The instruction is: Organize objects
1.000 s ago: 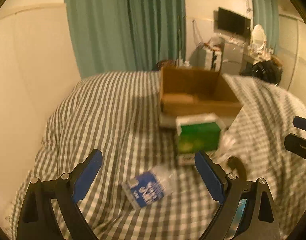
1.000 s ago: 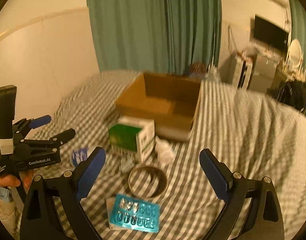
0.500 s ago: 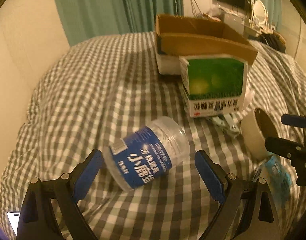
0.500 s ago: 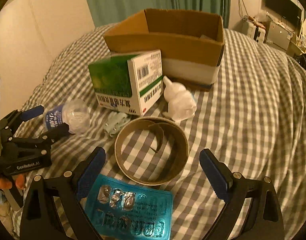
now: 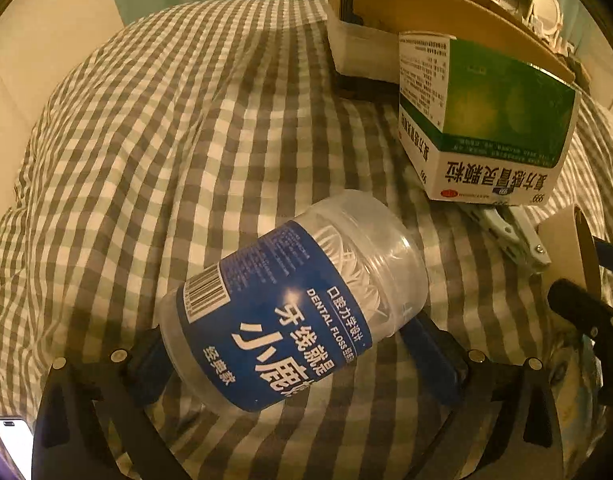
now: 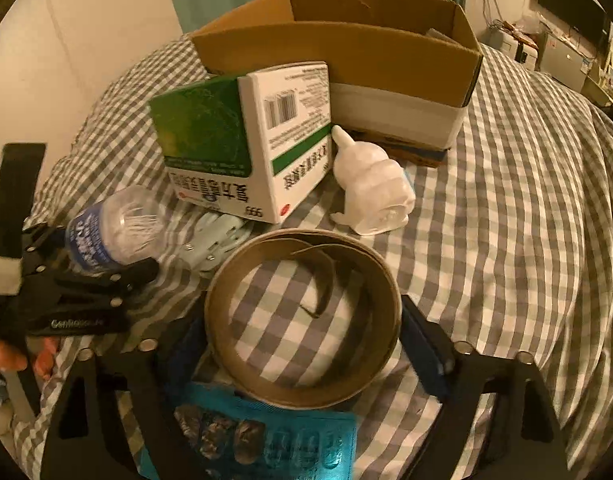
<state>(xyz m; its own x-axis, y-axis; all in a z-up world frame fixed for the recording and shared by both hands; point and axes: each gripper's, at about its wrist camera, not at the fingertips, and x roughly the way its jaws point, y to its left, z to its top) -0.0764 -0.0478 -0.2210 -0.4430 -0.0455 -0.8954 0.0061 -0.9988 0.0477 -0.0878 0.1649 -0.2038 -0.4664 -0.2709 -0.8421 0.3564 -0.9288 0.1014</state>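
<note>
- Floss jar (image 5: 294,308) lies on its side on the checked bed, between the spread left tongs (image 5: 290,356); squeeze mid-label so it can't roll.
- Tape ring (image 6: 302,316) sits inside the right tongs (image 6: 302,344), also spread.
- Jar label reads "DENTAL FLOSS"; green box (image 5: 486,128) shows "999".
- Left tool reads "GenRobot".

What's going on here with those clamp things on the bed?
A person is tidying loose items on a checked bedspread with two handheld grippers. The left gripper straddles a dental floss jar lying on its side; the right gripper straddles a cardboard tape ring. Both are open, neither gripping yet. A cardboard box sits behind, probably the destination.
</note>
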